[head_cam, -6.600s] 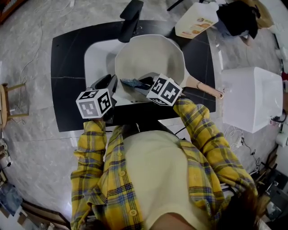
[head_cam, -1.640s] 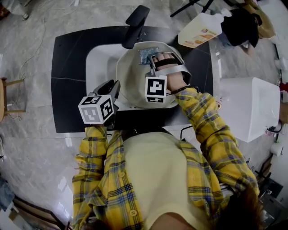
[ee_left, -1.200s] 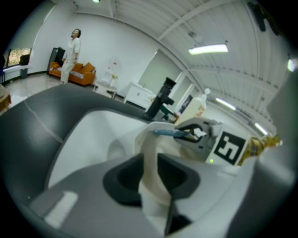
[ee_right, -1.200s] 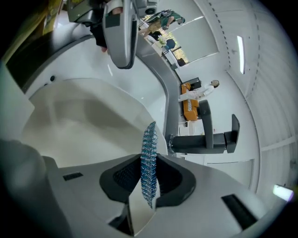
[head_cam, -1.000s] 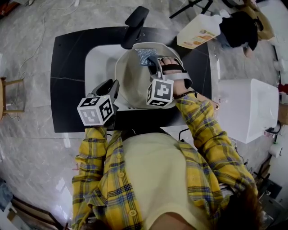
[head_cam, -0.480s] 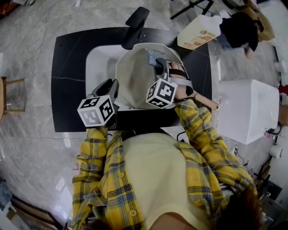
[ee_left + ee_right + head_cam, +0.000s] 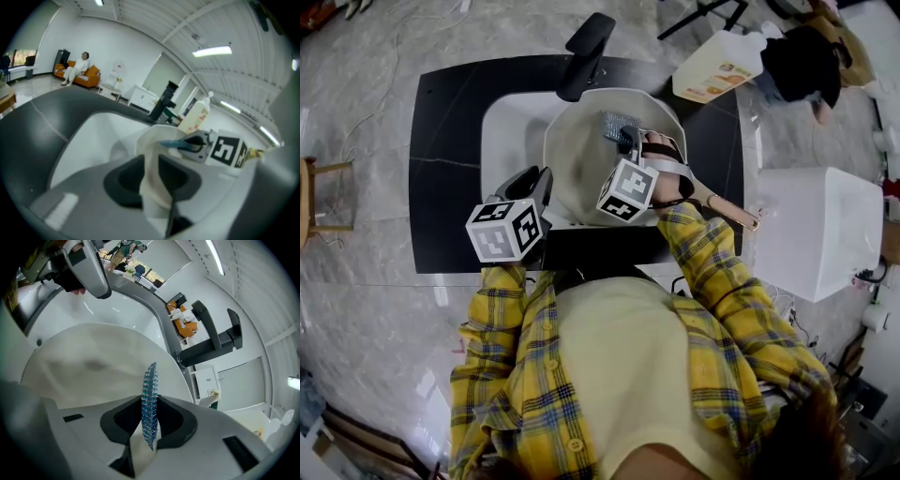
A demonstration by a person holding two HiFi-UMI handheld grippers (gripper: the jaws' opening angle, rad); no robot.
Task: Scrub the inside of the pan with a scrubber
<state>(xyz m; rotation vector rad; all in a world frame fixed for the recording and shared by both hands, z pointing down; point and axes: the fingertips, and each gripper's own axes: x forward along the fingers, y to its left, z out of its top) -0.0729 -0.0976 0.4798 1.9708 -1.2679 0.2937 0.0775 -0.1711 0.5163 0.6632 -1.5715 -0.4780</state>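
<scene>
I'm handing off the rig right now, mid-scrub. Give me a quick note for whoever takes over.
Left gripper: shut on the near rim of the pan, which sits in the sink.
Right gripper: shut on the blue scrubber, at the pan's far inner wall.
Done: pan steadied, scrubber gripped.
Left: scrub the inside; how much is already clean cannot be told.

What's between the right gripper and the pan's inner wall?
Just the blue scrubber, clamped in the right gripper, facing the pan; seen in right gripper view.
</scene>
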